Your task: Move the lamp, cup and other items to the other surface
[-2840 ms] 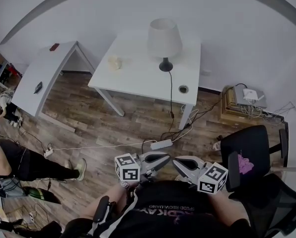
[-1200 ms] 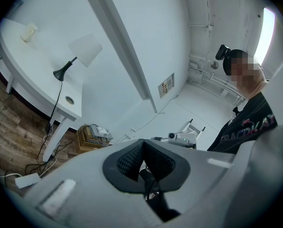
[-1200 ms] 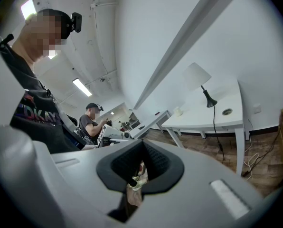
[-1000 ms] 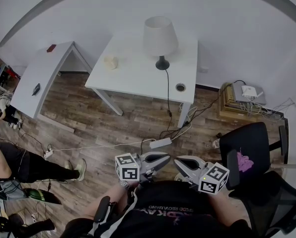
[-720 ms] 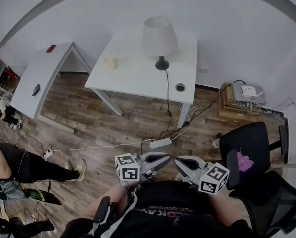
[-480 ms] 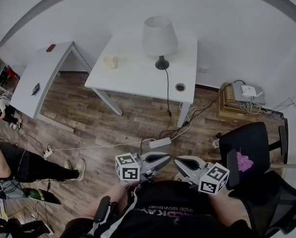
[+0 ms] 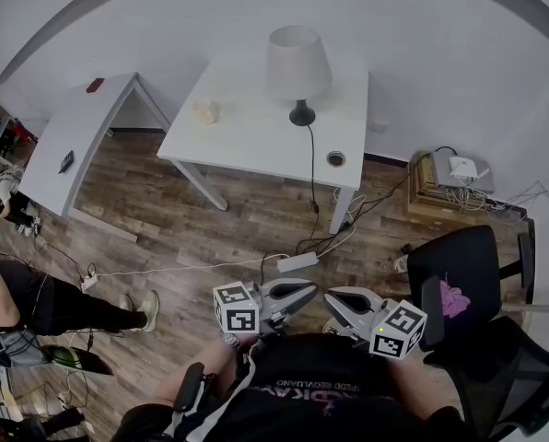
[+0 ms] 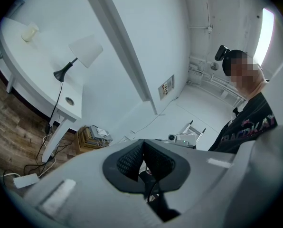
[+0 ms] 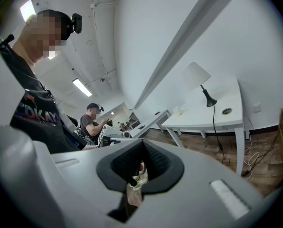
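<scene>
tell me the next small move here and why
Probably walk toward the white table and open a claw. Both the left claw and right claw are shut, empty and held near the body, while the lamp and cup stand far off on it.

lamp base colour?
Black: the lamp base, under a white shade. The head view shows it best.

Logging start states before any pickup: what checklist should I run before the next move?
1. Left hand-held gripper empty: ok, jaws shut on nothing.
2. Right hand-held gripper empty: ok, also shut.
3. Lamp upright on white table: ok.
4. Lamp cord free: not ok, it trails to the floor.
5. Cup within reach: not ok, both hand-held grippers far from it.
6. Room on side table: ok.
</scene>
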A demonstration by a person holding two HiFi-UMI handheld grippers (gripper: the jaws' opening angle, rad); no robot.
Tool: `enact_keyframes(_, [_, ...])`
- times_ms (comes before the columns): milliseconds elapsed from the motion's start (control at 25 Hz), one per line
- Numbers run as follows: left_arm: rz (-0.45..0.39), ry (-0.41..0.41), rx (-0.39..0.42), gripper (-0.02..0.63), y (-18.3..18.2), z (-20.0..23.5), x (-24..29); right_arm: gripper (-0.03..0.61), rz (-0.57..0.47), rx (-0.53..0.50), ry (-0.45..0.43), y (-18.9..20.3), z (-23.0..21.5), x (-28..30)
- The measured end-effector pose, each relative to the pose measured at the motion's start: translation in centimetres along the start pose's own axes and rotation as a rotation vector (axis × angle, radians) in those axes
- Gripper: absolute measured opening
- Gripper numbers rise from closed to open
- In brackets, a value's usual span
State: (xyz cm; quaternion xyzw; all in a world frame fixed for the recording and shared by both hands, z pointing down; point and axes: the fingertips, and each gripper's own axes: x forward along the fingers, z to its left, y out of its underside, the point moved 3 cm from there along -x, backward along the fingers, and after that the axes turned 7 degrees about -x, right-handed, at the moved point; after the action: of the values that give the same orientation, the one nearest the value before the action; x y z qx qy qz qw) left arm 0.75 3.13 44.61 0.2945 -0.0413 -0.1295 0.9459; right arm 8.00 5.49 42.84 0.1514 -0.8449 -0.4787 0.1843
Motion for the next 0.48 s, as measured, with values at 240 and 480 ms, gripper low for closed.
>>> enact_keyframes(240, [-0.025,-0.020,-0.028,-0.003,-0.4,0.7,-0.6,0.003,0.000,0.005,-0.010,-0.1,-0.5,0.7])
enact_keyframes(480, [-0.127,-0.204,-0.013,-0.005,-1.4,3.4,-3.9,0.003,0.041,0.025,-0.027,0.2,-0.1,2.2])
